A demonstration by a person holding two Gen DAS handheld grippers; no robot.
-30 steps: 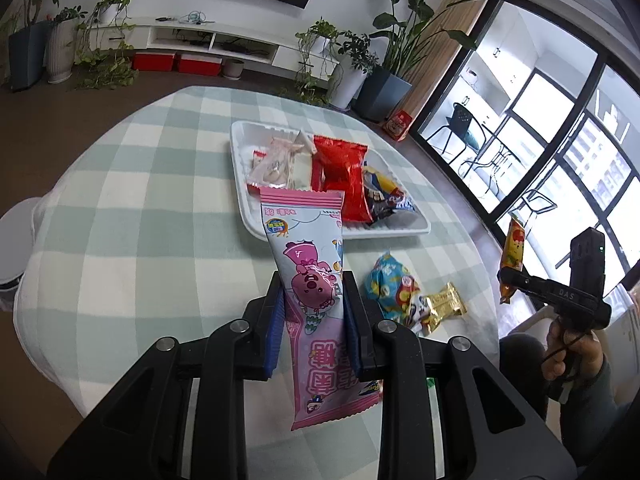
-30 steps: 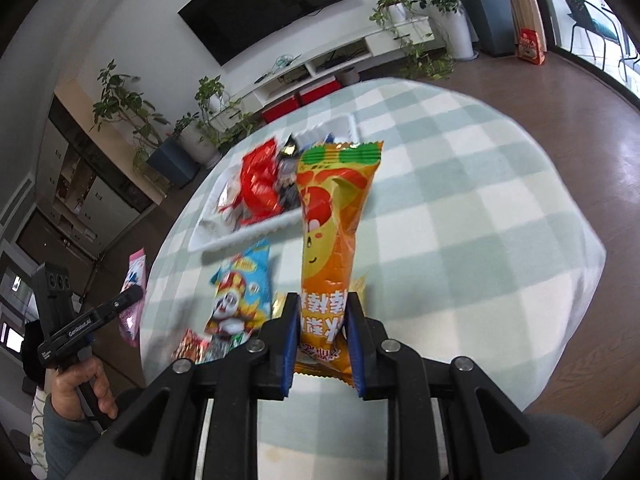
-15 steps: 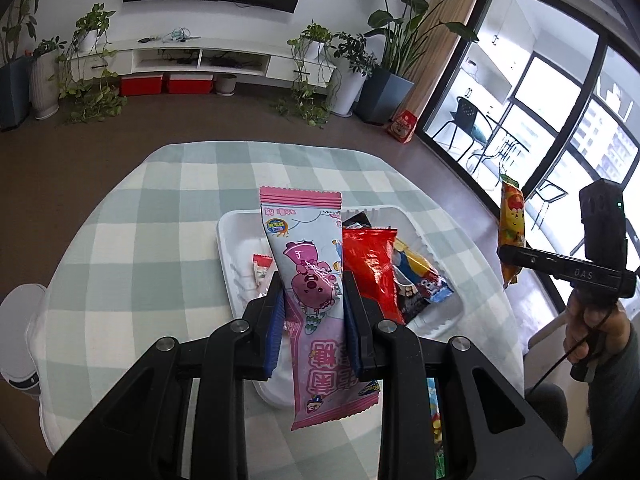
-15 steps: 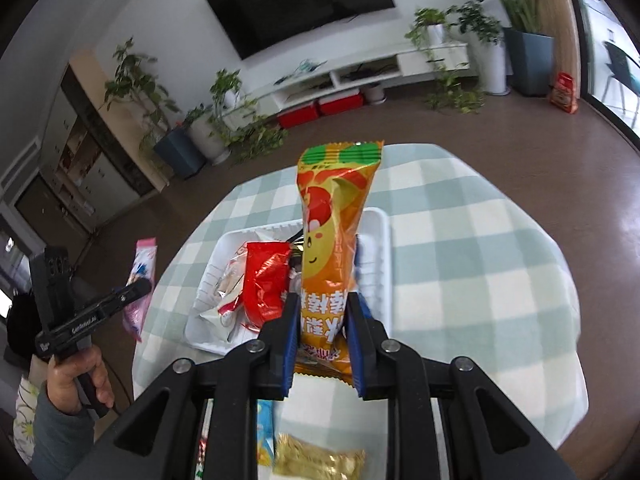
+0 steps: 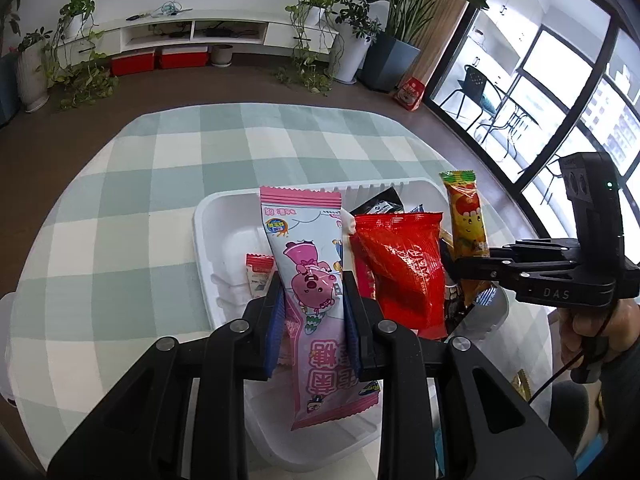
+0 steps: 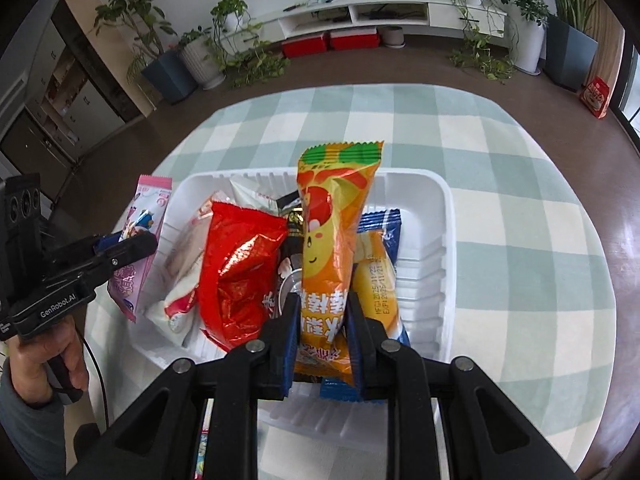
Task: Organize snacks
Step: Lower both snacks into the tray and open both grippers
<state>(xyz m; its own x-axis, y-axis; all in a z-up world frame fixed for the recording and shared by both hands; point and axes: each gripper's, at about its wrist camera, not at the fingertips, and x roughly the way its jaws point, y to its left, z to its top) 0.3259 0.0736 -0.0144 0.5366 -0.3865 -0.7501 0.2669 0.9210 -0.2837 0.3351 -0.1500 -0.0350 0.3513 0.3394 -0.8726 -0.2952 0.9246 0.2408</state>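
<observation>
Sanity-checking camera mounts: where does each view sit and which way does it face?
Left wrist: on the left gripper, angled down at the white tray; holds the pink snack; right gripper and hand at right.
Right wrist: on the right gripper, angled down; holds the orange snack; left gripper at left.
Shared: tray, red packet, checked tablecloth.

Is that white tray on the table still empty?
No, the white tray already holds several snacks, among them a red packet and a blue-edged wrapper.
</observation>
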